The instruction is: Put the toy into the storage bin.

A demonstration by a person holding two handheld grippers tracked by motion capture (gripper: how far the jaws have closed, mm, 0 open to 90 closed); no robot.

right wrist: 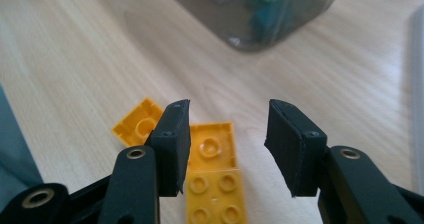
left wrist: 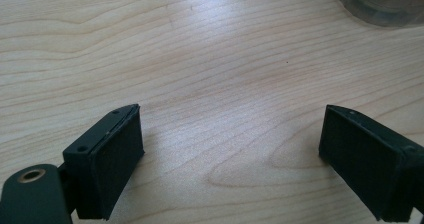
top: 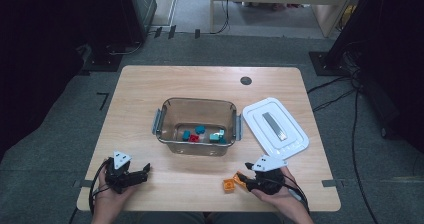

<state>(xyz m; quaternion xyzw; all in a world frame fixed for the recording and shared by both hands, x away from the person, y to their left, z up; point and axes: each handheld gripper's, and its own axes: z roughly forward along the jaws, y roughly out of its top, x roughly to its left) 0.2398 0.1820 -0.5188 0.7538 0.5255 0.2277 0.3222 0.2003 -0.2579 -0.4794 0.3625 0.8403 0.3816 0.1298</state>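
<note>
Bricks are the job here: two small orange toy bricks lie on the wooden table [top: 150, 84], near its front edge, just in front of the right gripper [right wrist: 227, 144]. The long orange brick [right wrist: 214, 181] lies flat with its round bumps up, and it sits between that gripper's two black jaws, closer to the left jaw. The little orange brick [right wrist: 136, 125] lies just beside it and shows its hollow side. The right gripper's jaws are spread apart and pinch nothing yet. The left gripper [top: 131, 176] rests over bare wood near the table's front left corner, jaws wide apart too, with nothing between them. A see-through box [top: 197, 106] stands in the middle of the table with a few blue-green and red bricks inside, and its white lid [top: 295, 139] lies next to it. The long brick looks light, hard and smooth, so it will not bend or break, but I think it could slip or spin. The best hold is probably on its two long flat sides, near the middle, squeezed gently.
</note>
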